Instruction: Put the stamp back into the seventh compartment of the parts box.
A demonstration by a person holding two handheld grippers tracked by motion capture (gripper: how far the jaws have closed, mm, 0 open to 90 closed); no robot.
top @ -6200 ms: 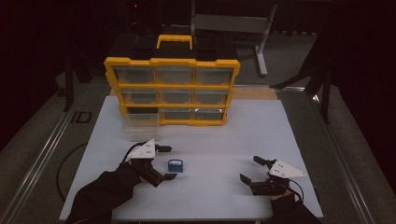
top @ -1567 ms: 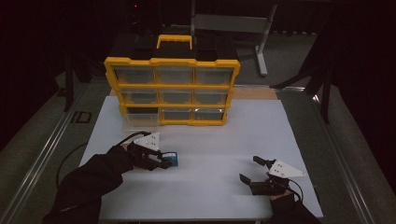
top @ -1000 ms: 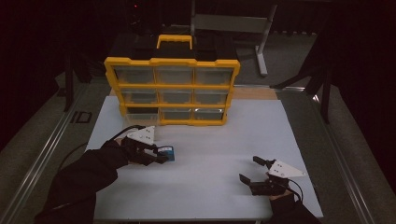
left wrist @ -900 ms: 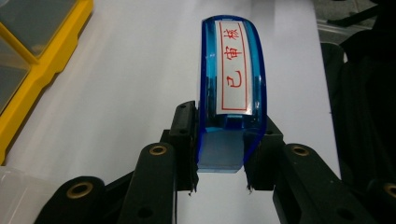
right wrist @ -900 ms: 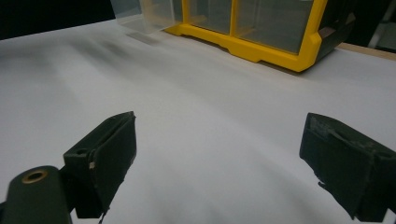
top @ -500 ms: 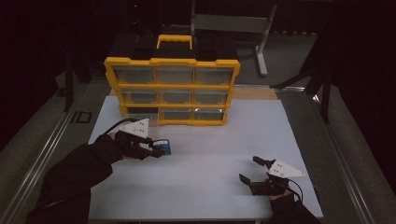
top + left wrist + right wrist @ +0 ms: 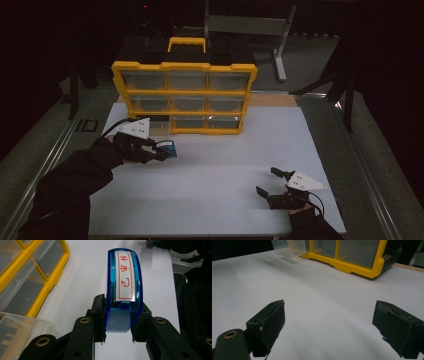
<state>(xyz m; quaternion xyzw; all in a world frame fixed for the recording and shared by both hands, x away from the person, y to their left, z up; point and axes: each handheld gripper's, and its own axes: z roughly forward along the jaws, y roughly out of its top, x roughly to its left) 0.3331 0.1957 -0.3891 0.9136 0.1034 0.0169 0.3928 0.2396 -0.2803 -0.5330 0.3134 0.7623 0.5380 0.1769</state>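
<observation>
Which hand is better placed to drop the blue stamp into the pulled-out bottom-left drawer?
Left. The left gripper is already shut on the blue stamp, right beside the open drawer. The right gripper sits open at the near right of the table.

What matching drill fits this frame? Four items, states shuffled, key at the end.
1. blue stamp
2. right gripper
3. bottom-left drawer
4. left gripper

A. pulled out of the yellow organizer
B. jaws open, nothing between them
C. shut on a thing
D. clamped between two black jaws, red characters on its white label

Pairs: 1-D, 2-B, 3-A, 4-C
</observation>
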